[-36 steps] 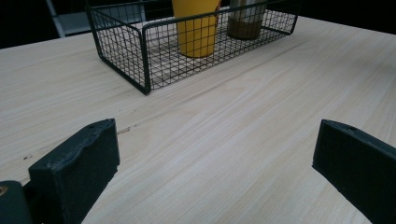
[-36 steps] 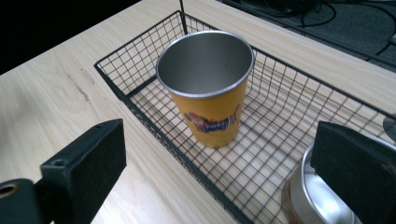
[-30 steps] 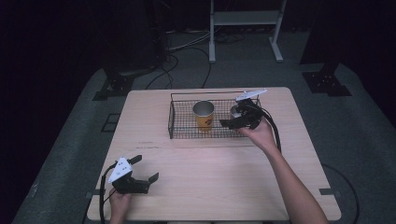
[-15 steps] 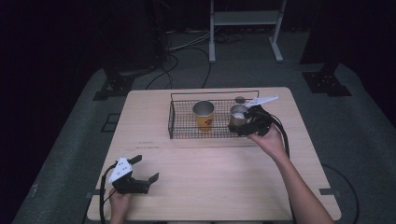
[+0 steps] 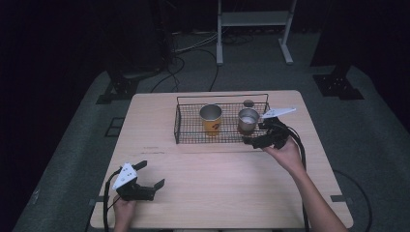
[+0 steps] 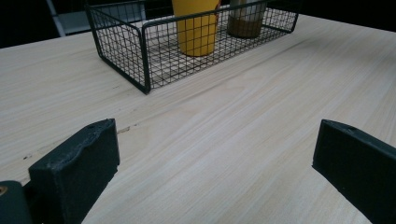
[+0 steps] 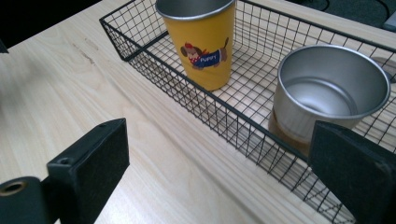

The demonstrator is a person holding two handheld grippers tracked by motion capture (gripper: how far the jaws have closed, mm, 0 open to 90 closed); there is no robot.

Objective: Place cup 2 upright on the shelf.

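Note:
A black wire basket stands on the far half of the wooden table. In it a yellow cup with a cartoon dog stands upright, and a silver cup stands upright to its right. My right gripper hovers at the basket's near right corner, open, nothing between its jaws. In the right gripper view the right gripper frames the basket, with the yellow cup and the silver cup beyond. My left gripper rests open near the table's front left.
A small dark round object lies on the table just behind the basket. In the left gripper view the left gripper looks across bare wood toward the basket. Stand legs and cables lie on the floor beyond the table.
My right gripper has drawn back from over the silver cup, to the right and toward the person, now outside the basket's near side. The left gripper has not moved.

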